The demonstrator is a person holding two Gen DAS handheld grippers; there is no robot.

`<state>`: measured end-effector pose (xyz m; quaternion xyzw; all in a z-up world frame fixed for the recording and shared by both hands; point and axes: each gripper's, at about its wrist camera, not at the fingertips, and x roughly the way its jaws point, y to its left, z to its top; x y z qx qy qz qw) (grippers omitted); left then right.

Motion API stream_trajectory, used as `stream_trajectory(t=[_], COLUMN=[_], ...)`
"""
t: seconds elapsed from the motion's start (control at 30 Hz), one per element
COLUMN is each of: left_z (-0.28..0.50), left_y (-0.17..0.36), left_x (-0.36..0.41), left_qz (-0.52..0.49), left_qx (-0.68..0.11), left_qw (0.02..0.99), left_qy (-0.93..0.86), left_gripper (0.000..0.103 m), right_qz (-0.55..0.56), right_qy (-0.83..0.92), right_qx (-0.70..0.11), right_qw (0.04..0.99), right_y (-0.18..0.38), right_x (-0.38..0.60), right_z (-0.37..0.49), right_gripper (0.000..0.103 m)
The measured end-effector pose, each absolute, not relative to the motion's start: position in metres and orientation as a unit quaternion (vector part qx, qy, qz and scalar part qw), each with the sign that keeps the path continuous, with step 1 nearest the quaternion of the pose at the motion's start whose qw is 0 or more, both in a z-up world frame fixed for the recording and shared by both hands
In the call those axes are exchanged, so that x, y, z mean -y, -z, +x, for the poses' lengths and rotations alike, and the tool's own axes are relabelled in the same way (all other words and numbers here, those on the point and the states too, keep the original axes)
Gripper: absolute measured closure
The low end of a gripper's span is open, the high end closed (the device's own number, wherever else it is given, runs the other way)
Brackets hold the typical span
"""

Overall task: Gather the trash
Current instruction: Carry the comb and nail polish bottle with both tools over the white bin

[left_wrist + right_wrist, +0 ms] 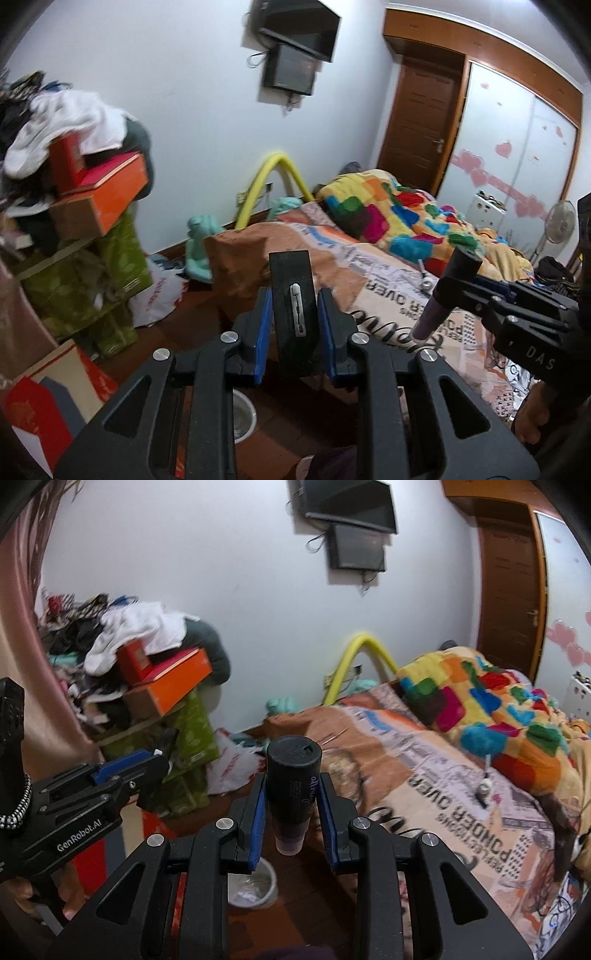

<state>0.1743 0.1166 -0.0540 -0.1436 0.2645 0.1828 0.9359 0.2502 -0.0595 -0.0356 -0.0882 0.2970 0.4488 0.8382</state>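
My left gripper (294, 301) is shut on a flat black rectangular piece (291, 280) with a silver clip on its face, held upright between the blue pads. My right gripper (292, 788) is shut on a dark tube (293, 775), black cap up and translucent purple end down. That tube (448, 288) and the right gripper (458, 295) also show at the right of the left wrist view. The left gripper (157, 762) shows at the left of the right wrist view. A small white bin (272, 877) with scraps inside stands on the wooden floor below both grippers, its rim (252, 406) partly hidden.
A bed (424, 805) with a printed sheet and a colourful blanket (480, 698) fills the right. Stacked orange boxes (173, 686), clothes and green cartons pile up at the left. A white plastic bag (232, 768) lies on the floor. A small white and black item (484, 790) lies on the bed.
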Motion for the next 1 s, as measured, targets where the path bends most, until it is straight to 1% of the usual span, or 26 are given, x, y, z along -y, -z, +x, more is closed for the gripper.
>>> stream_trajectory(t=[0.4, 0.63, 1.0], left_z=[0.131, 0.125, 0.132], left_y=[0.111, 0.163, 0.242], left_x=[-0.18, -0.216, -0.255], left_qz=[-0.186, -0.224, -0.273], left_qx=[-0.308, -0.348, -0.415], left_qw=[0.901, 0.87, 0.819], left_qy=[-0.245, -0.268, -0.288], left_gripper=[0.079, 0.079, 0.079], right_qz=[-0.142, -0.185, -0.251], right_qy=[-0.492, -0.499, -0.489], right_qx=[-0.353, -0.392, -0.466], right_qw=[0.783, 0.75, 0.693], right_y=[0.093, 0.135, 0.22], right_x=[-0.017, -0.062, -0.125], right_z=[0.218, 0.215, 0.225], right_gripper=[0.079, 0.079, 0.079])
